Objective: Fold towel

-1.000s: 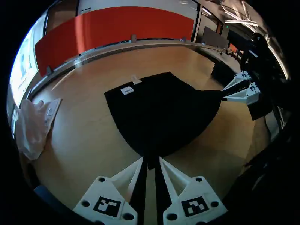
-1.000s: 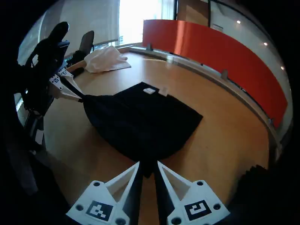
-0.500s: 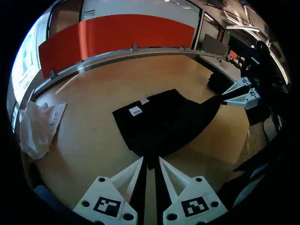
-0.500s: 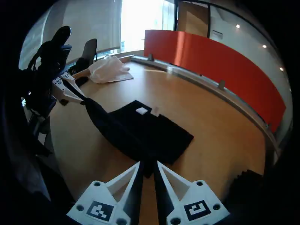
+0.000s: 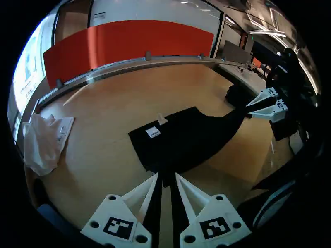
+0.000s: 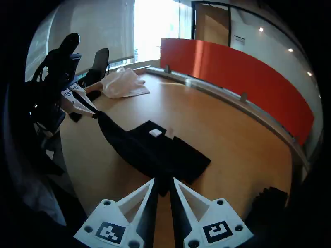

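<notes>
1. At the left of my left gripper view, a white cloth [image 5: 39,142] lies crumpled on the wooden bench [image 5: 103,111].
2. In the middle, the black towel [image 5: 186,140] rests partly on the bench with its white tag [image 5: 153,132] facing up and its near edge lifted.
3. My left claw [image 5: 165,182] is pinched tight on one near corner.
4. At the right, the right claw [image 5: 247,109] is clamped on the other corner. In the right gripper view its fingers [image 6: 140,202] press the fabric from both sides.
</notes>
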